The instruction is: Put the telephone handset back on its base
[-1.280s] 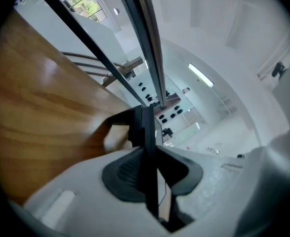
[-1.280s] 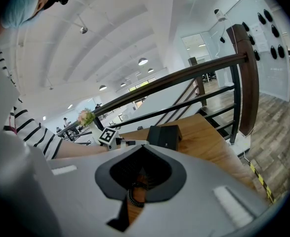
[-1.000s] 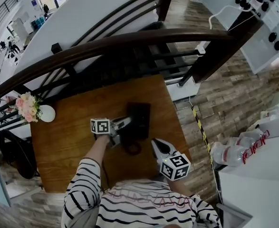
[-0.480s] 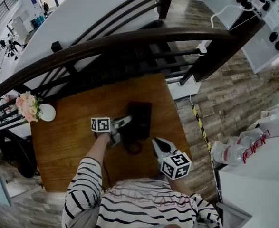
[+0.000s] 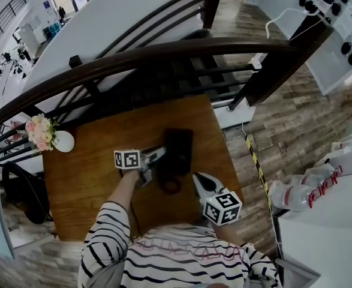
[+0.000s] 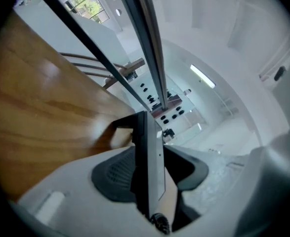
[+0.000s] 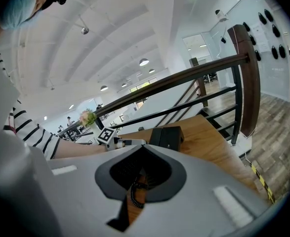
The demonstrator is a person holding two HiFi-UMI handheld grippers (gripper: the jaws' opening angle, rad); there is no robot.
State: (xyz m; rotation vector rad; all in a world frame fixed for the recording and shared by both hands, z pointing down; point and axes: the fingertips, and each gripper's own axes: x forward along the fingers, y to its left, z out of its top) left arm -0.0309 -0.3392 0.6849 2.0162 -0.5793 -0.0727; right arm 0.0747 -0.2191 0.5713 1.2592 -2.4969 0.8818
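A black telephone [image 5: 177, 150] sits mid-table on the wooden table [image 5: 86, 179], with its coiled cord [image 5: 169, 186] looped in front. My left gripper [image 5: 153, 159] is at the telephone's left side. In the left gripper view the dark handset [image 6: 148, 132] stands edge-on between the jaws of the left gripper [image 6: 157, 169]. Those jaws are opening, and a gap shows on the handset's right. My right gripper [image 5: 201, 182] hovers just right of the cord, shut with nothing in it. In the right gripper view its tips [image 7: 143, 147] meet, and the telephone [image 7: 167, 136] lies beyond them.
A white vase of pink flowers [image 5: 44, 135] stands at the table's far left corner. A dark curved stair railing [image 5: 164, 54] runs behind the table. Right of the table are wood flooring with yellow-black tape [image 5: 254, 162] and a white counter [image 5: 319, 233].
Both grippers stay where they were beside the telephone. Only the head camera has shifted slightly.
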